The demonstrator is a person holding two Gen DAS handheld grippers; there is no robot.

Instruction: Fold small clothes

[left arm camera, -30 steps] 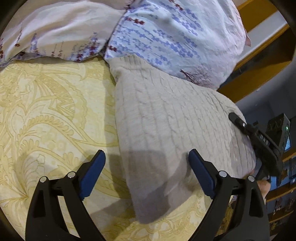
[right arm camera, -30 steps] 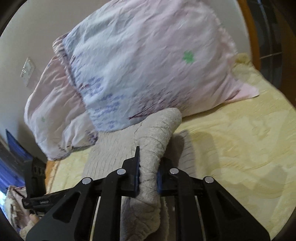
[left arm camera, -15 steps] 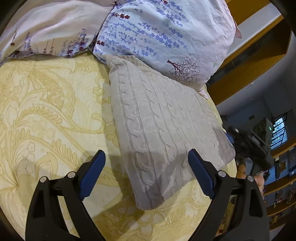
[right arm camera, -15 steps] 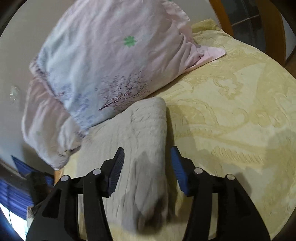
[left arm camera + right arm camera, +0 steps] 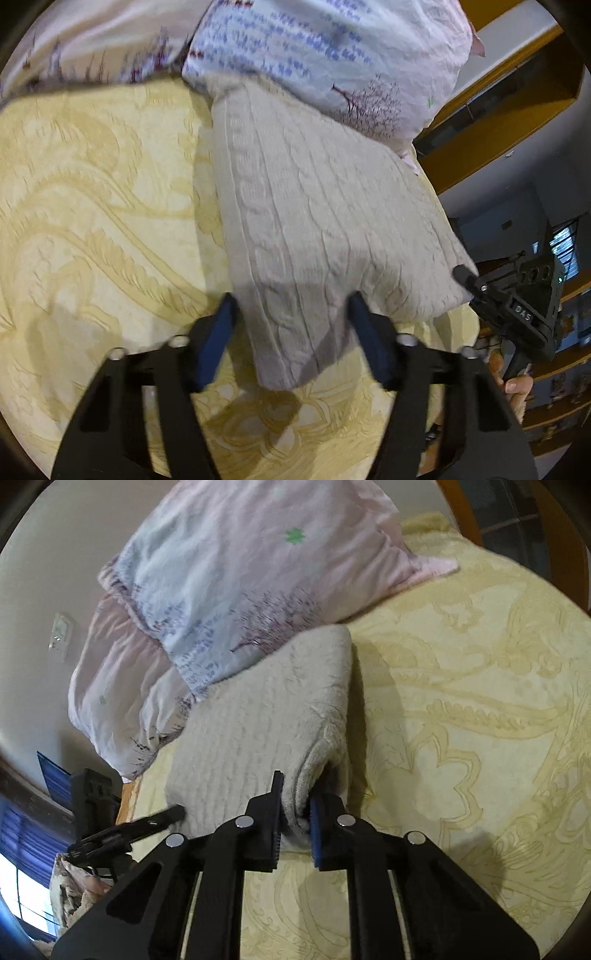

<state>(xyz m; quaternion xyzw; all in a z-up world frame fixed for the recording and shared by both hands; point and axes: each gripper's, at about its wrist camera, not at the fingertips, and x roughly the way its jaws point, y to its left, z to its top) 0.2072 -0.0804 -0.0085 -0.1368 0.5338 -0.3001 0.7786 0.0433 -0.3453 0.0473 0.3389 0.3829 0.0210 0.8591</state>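
Now we see the beige cable-knit sweater [image 5: 317, 221] already folded on the yellow patterned bedspread [image 5: 92, 206], against the floral pillow [image 5: 258, 572]. Our right gripper [image 5: 295, 808] pinches its corner; our left gripper [image 5: 291, 336] straddles another corner, spread. Probably one more fold remains.

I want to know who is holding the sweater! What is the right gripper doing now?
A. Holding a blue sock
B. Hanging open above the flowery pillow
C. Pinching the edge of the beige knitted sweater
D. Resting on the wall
C: in the right wrist view the right gripper has its jaws closed on a fold of the beige cable-knit sweater, which lies on the yellow patterned bedspread.
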